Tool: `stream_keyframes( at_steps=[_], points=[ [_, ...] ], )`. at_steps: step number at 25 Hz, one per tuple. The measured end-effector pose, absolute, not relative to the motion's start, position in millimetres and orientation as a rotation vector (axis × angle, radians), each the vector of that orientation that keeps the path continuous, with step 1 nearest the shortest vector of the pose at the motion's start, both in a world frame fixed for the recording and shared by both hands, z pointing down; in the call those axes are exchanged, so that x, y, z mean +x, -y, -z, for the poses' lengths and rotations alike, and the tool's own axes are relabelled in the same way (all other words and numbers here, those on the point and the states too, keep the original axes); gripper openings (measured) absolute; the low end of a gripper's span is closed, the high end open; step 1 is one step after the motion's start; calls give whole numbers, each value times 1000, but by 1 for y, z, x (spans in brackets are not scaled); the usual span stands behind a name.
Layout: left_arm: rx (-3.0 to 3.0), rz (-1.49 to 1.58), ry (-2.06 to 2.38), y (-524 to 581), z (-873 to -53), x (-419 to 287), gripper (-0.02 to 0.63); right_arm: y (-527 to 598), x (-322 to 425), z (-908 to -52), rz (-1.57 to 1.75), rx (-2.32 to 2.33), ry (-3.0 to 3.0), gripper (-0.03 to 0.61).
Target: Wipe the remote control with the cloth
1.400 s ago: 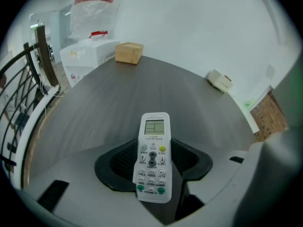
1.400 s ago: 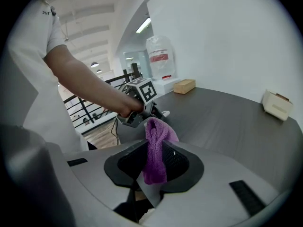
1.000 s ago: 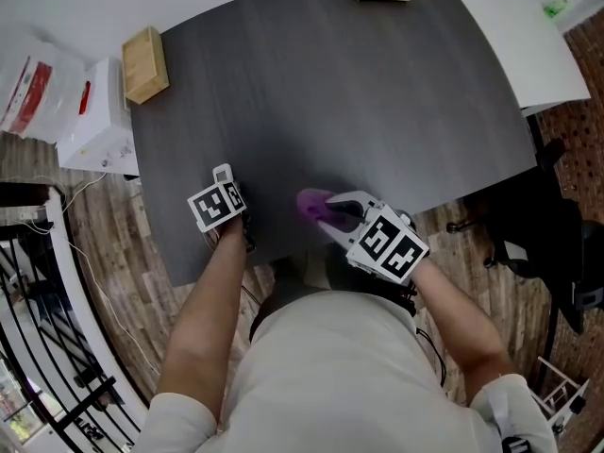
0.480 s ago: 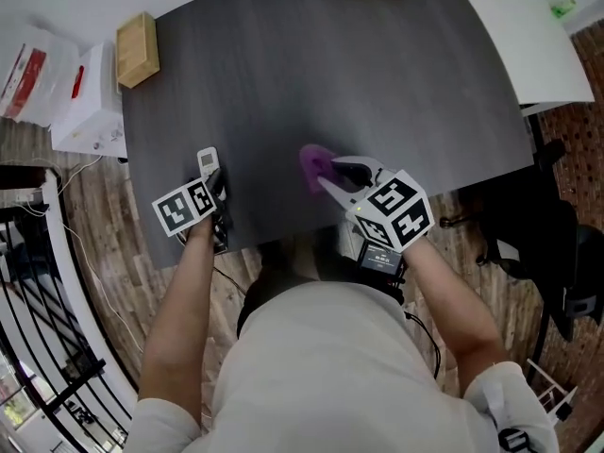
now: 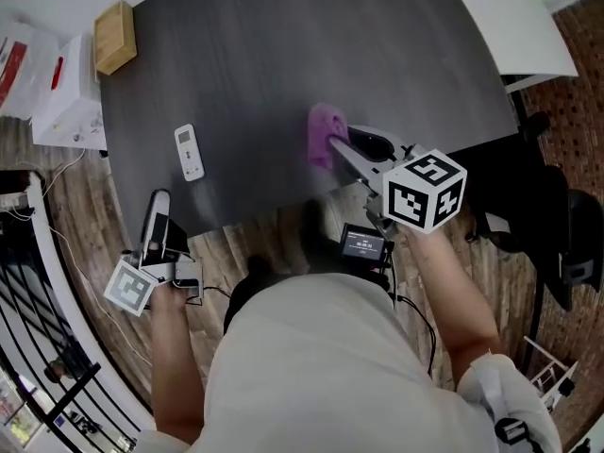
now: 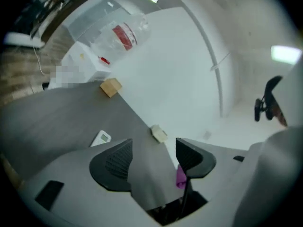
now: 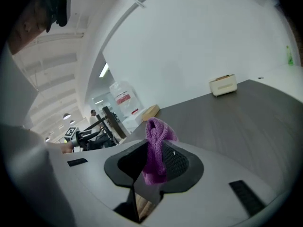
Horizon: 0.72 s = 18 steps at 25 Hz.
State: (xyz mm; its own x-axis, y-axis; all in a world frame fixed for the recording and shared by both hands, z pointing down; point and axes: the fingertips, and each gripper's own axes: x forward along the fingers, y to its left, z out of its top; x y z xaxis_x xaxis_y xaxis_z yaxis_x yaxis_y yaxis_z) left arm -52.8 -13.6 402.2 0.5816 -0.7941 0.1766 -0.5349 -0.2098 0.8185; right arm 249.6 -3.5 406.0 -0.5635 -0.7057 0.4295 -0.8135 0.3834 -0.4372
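I'd set the remote control point(image 5: 190, 151) down and drawn my left gripper point(image 6: 154, 157) back wide open and empty, my right gripper point(image 5: 344, 147) still pinching the cloth point(image 5: 326, 132), so wiping was likely done.

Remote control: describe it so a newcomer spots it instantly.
Start at the dark grey table. Near its left front edge lies the remote control. It is small, white and slim, unlike the tan wooden block or purple cloth.

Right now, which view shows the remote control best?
The head view: the remote control lies whole on the dark table. The left gripper view shows it only small and distant. The right gripper view misses it.
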Motion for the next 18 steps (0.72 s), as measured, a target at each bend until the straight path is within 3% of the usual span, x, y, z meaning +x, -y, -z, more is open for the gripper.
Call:
stream_keyframes(
  at_steps=[4, 7, 18],
  points=[
    [1970, 519, 742, -22, -364, -38, 275, -34, 249, -387, -866, 1493, 2437, 95],
    [2034, 549, 588, -61, -342, -44, 221, -71, 240, -375, -829, 1606, 2406, 95],
    [2098, 591, 289, -228, -308, -134, 154, -221, 127, -346, -784, 1797, 2388, 95]
  ],
)
